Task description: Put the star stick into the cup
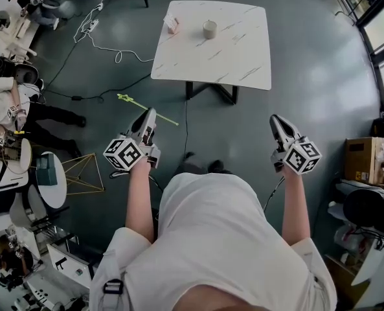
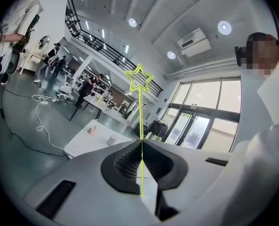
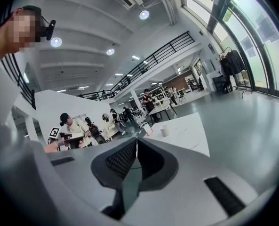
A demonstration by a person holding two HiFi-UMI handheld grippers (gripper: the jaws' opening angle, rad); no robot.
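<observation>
Star stick [image 2: 140,121] in L hand-held gripper [image 2: 140,144]; cup [image 1: 209,29] interior indistinct

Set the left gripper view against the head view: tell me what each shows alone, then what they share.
Only the left gripper view: the left gripper's jaws shut on the star stick's thin shaft, with the star pointing up toward the ceiling lights. Only the head view: the right gripper, the person's arms and a cardboard box. Both: the stick, the white table and the cup standing on it.
</observation>
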